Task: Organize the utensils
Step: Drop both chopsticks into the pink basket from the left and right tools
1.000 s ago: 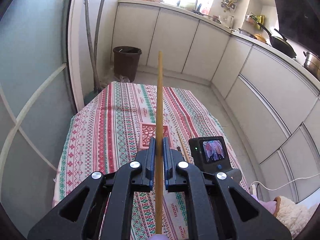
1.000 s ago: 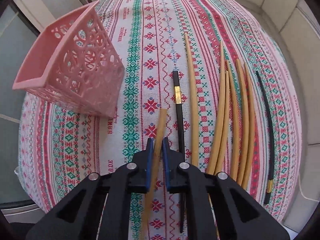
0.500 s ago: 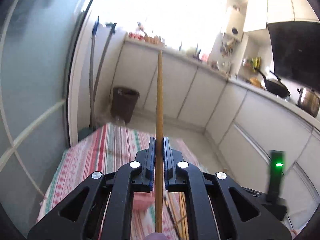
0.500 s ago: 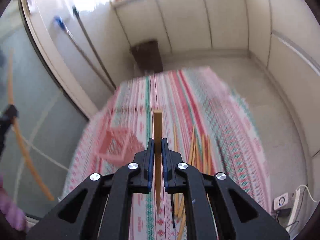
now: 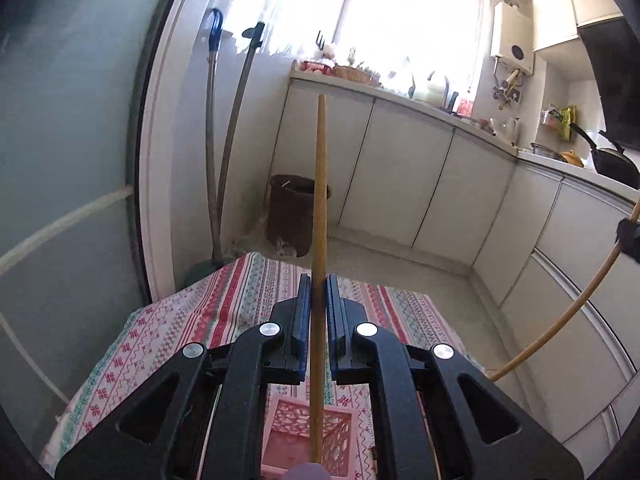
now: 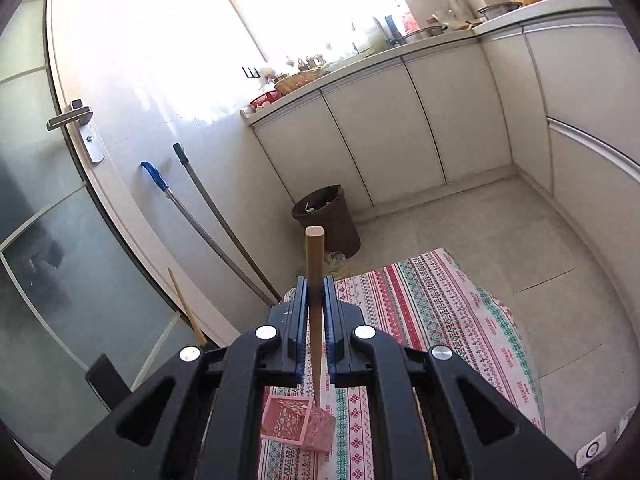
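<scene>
My left gripper (image 5: 318,292) is shut on a long wooden chopstick (image 5: 320,200) that runs forward and back between the jaws. Its rear end hangs over the pink lattice basket (image 5: 340,436) on the patterned tablecloth (image 5: 240,300). My right gripper (image 6: 316,292) is shut on another wooden chopstick (image 6: 314,256), blunt end forward, thin end pointing down beside the pink basket (image 6: 288,420). The right gripper's chopstick shows in the left wrist view (image 5: 576,308) at the right edge. The left gripper's chopstick shows in the right wrist view (image 6: 184,304).
White kitchen cabinets (image 5: 400,184) run along the back and right. A dark bin (image 6: 328,220) stands on the floor beyond the table's far edge. Two mop handles (image 5: 224,152) lean against the glass door (image 6: 60,240) on the left.
Both grippers have lifted and tilted upward from the table, each still holding its chopstick. The views now look across the kitchen, with the pink basket below the jaws.
</scene>
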### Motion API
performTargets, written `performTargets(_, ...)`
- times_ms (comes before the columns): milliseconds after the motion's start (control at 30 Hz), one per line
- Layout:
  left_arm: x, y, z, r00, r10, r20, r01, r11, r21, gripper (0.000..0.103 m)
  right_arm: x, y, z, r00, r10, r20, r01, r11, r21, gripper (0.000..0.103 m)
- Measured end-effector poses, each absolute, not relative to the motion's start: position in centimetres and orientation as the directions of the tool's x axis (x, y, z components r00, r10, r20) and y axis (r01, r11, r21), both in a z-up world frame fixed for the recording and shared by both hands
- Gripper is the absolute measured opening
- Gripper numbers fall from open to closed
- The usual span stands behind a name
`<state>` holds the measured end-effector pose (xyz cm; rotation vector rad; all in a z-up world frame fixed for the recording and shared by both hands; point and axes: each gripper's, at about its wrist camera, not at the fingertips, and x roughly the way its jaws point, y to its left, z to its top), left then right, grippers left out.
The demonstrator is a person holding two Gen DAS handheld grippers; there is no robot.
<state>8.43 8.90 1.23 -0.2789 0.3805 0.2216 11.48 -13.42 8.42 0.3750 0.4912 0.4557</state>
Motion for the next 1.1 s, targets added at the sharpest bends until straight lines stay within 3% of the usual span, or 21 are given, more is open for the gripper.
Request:
performTargets(67,7.7,9.7,0.7,0.900,0.168,-0.402,-0.286,0.924,-0.253,0.008,11.7,-13.3,8.4,0.782,0.510,-0.358,-0.331,0.827,0.455,0.008)
performTargets(200,4.5,11.1,3.1,0.923,0.183,-0.338,-0.292,0.906,-0.307,0.025,11.0,-13.1,8.3,0.774,0.522,-0.358,-0.341,0.820,0.459,0.008)
performTargets(433,-0.2,12.5,8.2,0.943,0.242,-0.229,-0.310,0.889,-0.338,0.031,10.2,-10.7,8.3,0.757,0.544,-0.362,-0.372,0.814,0.446,0.008)
performTargets(500,-1.1,12.9,8.7,0.941,0.254,-0.221,-0.319,0.884,-0.341,0.039,10.0,-9.8,8.4,0.755,0.545,-0.364,-0.381,0.817,0.434,0.008)
performTargets(733,-1.6,14.1,8.7,0.936,0.252,-0.248,-0.331,0.869,-0.368,0.041,10.4,-6.5,6.3,0.742,0.530,-0.410,-0.381,0.837,0.393,0.010)
performTargets(767,-1.5,14.2,8.5,0.934,0.249,-0.256,-0.332,0.868,-0.368,0.041,10.6,-5.8,5.2,0.733,0.531,-0.425,-0.386,0.839,0.383,0.012)
performTargets(833,-1.3,14.0,8.3,0.931,0.244,-0.271,-0.334,0.870,-0.363,0.041,11.2,-5.1,3.3,0.709,0.538,-0.455,-0.380,0.836,0.396,0.029)
performTargets(967,-1.4,13.1,8.4,0.934,0.233,-0.269,-0.317,0.888,-0.333,0.041,11.1,-5.1,2.0,0.706,0.512,-0.489,-0.365,0.855,0.368,0.029)
performTargets(1100,-1.0,11.8,8.1,0.932,0.217,-0.289,-0.305,0.901,-0.308,0.051,10.0,-5.6,2.7,0.730,0.487,-0.479,-0.371,0.871,0.321,0.030)
